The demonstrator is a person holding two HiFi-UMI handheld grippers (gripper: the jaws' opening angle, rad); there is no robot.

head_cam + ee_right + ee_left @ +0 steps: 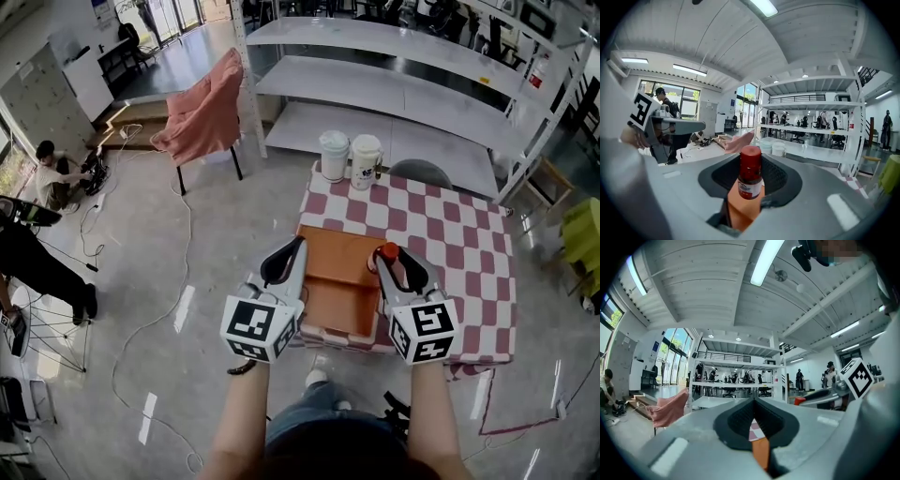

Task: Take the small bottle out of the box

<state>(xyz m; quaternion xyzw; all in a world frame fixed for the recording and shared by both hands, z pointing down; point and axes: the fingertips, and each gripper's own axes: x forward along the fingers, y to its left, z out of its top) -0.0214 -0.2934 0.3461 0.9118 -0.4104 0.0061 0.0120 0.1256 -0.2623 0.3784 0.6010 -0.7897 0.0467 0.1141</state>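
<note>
Right gripper (751, 163) pinching red-capped small bottle (751, 180), label unreadable, left gripper (754, 401) pressed together

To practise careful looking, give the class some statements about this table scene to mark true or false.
1. The right gripper holds a red-capped bottle. True.
2. The tablecloth is plain blue. False: it has red and white checks.
3. Two white cups stand at the table's far edge. True.
4. The left gripper grips a cup. False: its jaws are together, with nothing between them.
5. The box is green. False: it is orange.
</note>
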